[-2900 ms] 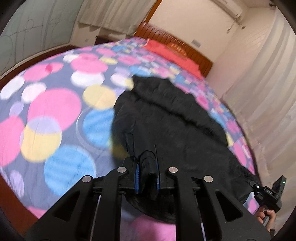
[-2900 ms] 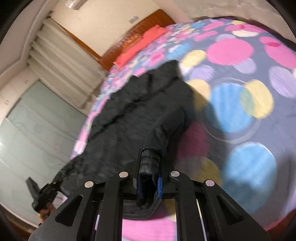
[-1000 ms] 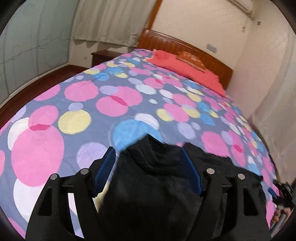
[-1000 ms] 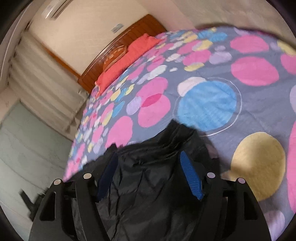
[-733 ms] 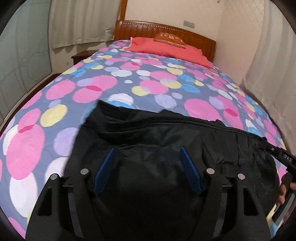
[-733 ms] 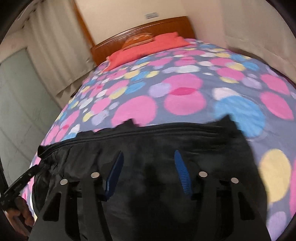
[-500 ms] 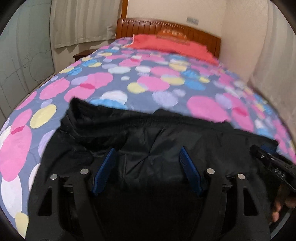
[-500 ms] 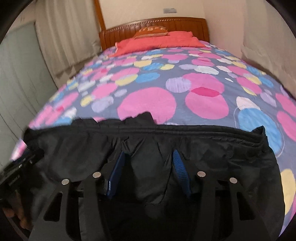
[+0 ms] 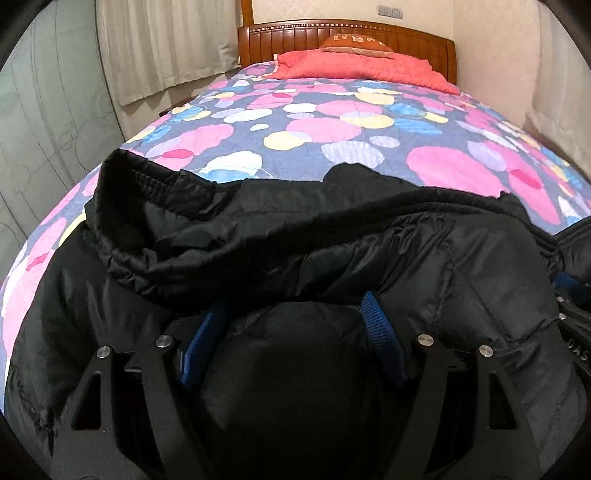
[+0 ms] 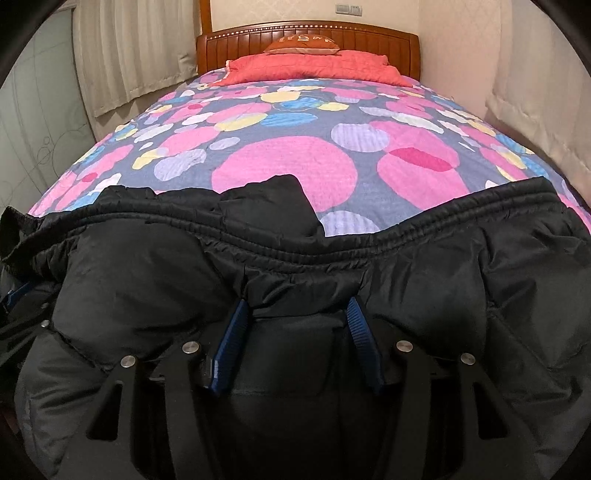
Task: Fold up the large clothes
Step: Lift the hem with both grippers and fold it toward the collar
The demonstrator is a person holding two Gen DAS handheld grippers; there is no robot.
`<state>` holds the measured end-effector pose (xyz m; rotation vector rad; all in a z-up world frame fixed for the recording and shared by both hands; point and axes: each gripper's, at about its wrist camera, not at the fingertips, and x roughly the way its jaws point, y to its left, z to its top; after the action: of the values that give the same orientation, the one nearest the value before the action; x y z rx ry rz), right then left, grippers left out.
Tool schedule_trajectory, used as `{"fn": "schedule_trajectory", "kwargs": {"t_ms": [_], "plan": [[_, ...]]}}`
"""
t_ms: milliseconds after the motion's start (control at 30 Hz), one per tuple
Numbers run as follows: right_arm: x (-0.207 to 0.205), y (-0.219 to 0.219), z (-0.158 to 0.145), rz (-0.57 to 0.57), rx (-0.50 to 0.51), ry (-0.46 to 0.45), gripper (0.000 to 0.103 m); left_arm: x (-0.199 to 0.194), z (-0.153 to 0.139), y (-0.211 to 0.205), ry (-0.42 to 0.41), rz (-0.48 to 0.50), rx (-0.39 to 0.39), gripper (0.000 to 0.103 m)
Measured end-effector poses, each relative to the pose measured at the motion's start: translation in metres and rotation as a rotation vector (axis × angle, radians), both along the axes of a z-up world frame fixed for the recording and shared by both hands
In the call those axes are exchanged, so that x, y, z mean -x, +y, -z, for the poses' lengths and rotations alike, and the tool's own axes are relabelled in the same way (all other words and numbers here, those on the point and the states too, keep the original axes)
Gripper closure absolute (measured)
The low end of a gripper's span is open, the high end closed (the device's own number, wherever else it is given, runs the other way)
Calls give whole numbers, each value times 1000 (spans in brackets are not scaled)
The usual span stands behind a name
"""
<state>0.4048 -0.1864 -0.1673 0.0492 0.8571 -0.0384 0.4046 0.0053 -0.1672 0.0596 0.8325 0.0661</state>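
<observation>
Black puffer jacket (image 9: 369, 258) lies at the foot of the bed (image 10: 295, 166), long axis across it, elastic hem edge (image 10: 332, 254) facing the headboard (image 10: 306, 37). My left gripper (image 9: 295, 332) is opening and my right gripper (image 10: 299, 332) stands spread, fabric bulging between each, no pinch. Both pinched folds tight about three seconds ago; jacket then ran lengthwise up the bed.

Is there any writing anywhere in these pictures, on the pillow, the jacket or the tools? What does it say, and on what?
Orange cushion at the headboard: a row of pale characters, too small and blurred to read.
Other gripper's body at the right edge of the left wrist view: "DAS", cut off by the frame.
Black jacket: no readable label.
Wall plate above the headboard: no legible marking.
</observation>
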Motion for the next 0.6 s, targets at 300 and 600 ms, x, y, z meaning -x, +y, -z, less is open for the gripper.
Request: {"fn": "schedule_trajectory", "kwargs": {"t_ms": [300,600], "plan": [[27,-32,-59,17,-31,-77,47,20,-50,33,40,25,132,29],[17,-113,-40,160,69,15,47,-4,-41,104,30,-132,117,26]]}}
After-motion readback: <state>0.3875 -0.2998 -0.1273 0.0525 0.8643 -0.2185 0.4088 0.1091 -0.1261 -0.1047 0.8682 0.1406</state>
